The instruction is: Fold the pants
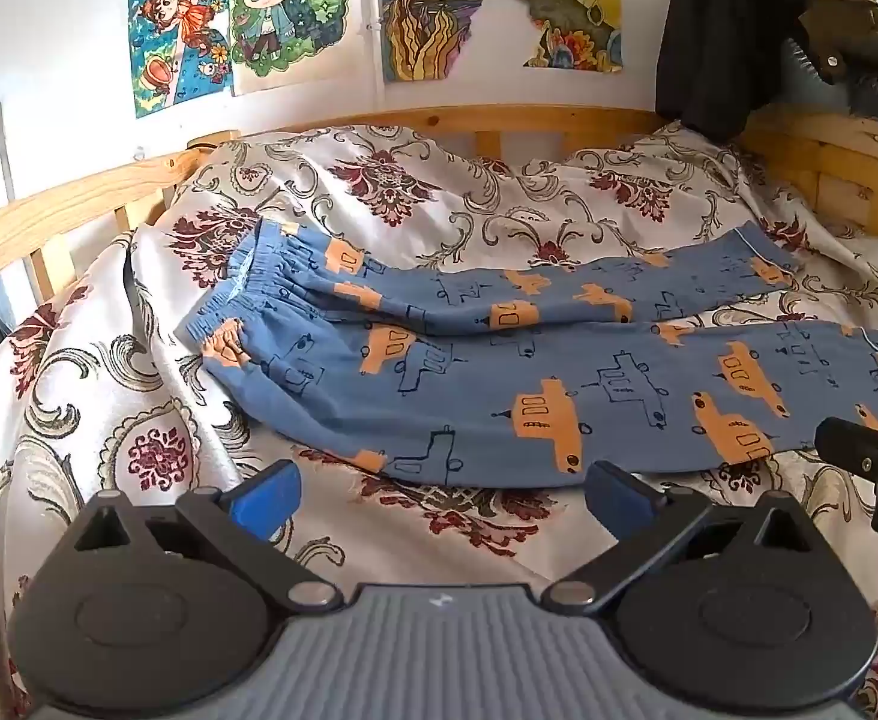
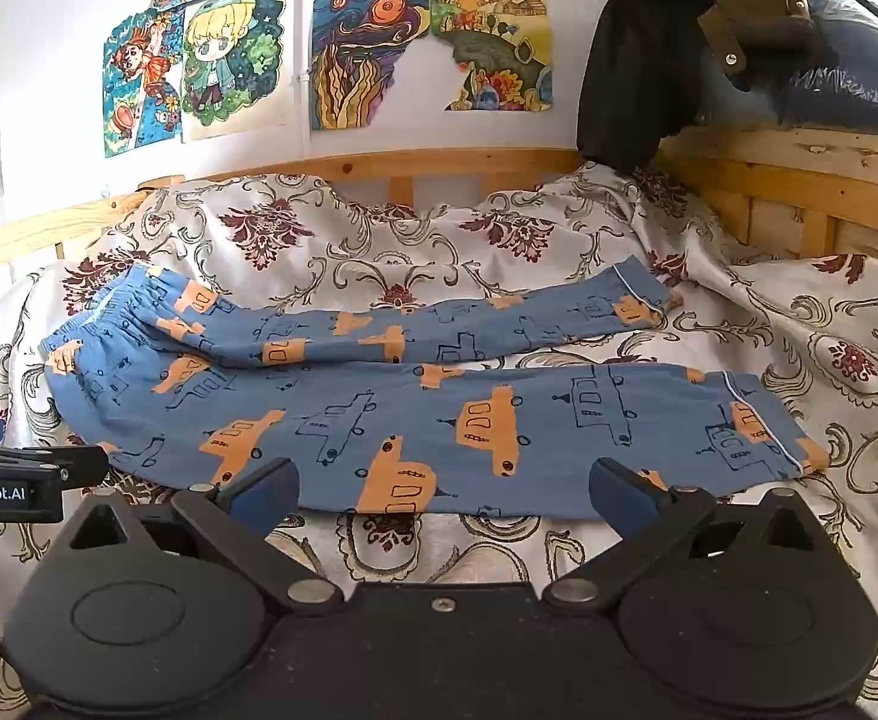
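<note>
Pants (image 1: pixel 499 372) flat, beyond both open tongs

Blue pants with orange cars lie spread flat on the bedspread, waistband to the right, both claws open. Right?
Not quite. The pants lie flat on the bedspread, but the right wrist view shows the waistband at the left. Left claw and right claw are open.

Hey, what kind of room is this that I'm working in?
Most likely a bedroom, perhaps a child's. A wooden bed frame holds a floral bedspread with blue pyjama pants laid flat, and colourful cartoon drawings hang on the wall behind.
</note>
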{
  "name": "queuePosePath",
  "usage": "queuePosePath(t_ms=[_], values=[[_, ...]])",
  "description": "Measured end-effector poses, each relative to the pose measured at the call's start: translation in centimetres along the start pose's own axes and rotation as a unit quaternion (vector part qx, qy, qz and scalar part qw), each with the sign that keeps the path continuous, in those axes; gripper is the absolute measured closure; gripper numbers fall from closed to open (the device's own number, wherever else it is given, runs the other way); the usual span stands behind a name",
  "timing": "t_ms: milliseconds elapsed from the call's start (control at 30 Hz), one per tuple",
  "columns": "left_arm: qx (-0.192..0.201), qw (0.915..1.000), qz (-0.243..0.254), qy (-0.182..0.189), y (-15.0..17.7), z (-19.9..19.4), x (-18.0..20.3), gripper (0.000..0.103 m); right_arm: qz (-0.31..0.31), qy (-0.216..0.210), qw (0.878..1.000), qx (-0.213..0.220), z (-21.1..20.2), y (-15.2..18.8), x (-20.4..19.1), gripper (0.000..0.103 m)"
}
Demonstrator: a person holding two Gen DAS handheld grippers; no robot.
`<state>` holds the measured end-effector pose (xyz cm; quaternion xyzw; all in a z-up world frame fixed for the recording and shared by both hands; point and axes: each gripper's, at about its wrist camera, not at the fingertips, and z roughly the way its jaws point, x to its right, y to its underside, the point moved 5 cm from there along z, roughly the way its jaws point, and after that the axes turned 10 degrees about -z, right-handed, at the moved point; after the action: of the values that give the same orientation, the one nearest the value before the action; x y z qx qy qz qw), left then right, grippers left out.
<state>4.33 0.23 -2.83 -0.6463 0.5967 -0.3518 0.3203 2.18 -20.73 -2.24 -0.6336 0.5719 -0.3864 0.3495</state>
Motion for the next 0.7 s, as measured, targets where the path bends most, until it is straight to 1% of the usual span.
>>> queuePosePath(t_ms=[200,233,700], values=[[-0.001,1.0000,-0.002,0.001,0.17,0.14,-0.31,0.000,0.000,-0.001,1.000,-0.002,0.08,0.06,-0.02,0.001],[-0.001,1.0000,-0.001,-0.001,0.13,-0.17,0.11,0.000,0.000,-0.001,1.000,-0.002,0.10,0.07,-0.03,0.001],[-0.002,1.0000,-0.002,-0.003,-0.03,-0.24,0.29,0.000,-0.001,-0.002,1.000,-0.003,0.05,0.05,0.05,0.001]])
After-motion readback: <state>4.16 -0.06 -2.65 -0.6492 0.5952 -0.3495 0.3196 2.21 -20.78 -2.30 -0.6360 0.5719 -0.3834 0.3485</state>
